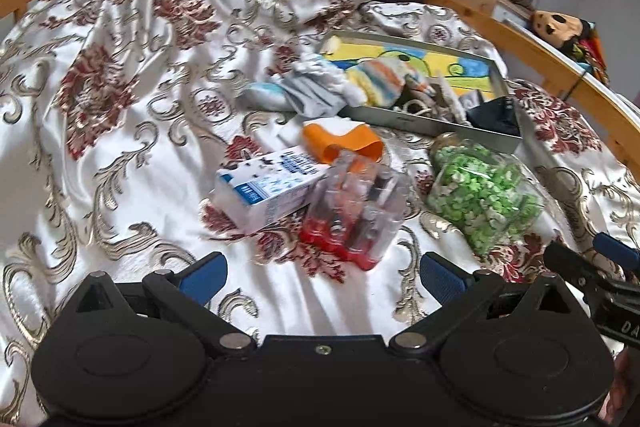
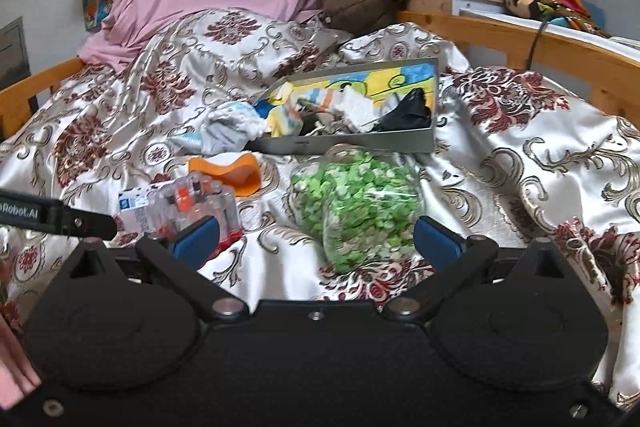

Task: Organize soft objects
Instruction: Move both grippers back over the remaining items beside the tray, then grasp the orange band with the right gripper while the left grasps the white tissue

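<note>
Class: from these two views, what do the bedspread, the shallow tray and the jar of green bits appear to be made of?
Bedspread: likely satin-type fabric, glossy highlights along folds. Tray: probably metal, thin grey matte walls with sharp corners. Jar: clear glass or plastic, contents visible through it; which one is unclear.

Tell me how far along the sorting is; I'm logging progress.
Partly done: a striped sock and black cloth already lie in the tray. Nothing is in hand; the left claw and right claw are both open. Left: the pale socks draped over the tray's edge.
</note>
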The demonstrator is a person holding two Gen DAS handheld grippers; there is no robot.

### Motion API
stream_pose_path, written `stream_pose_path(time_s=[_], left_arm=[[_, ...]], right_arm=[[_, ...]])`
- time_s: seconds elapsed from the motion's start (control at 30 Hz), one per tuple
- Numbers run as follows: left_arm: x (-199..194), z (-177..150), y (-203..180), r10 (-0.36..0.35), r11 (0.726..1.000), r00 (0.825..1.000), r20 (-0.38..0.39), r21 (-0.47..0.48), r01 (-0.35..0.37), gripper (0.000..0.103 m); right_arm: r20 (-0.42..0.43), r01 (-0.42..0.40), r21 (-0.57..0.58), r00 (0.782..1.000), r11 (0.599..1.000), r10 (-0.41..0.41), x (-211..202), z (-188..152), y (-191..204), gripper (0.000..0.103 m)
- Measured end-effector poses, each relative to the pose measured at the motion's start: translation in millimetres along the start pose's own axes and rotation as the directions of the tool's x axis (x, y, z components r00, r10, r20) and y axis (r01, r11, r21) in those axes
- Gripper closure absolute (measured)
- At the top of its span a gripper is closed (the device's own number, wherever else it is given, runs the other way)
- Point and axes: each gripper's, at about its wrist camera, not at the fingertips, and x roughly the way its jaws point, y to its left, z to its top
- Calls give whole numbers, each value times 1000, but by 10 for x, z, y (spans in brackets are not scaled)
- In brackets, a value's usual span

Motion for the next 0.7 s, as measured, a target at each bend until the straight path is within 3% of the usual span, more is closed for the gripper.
stream_pose_path(time_s=[0.7], left_arm=[[77,99,178,90,991,996,6,-95,-89,1]], right_arm=[[-48,-101,-22,994,995,99,401,72,234,1]])
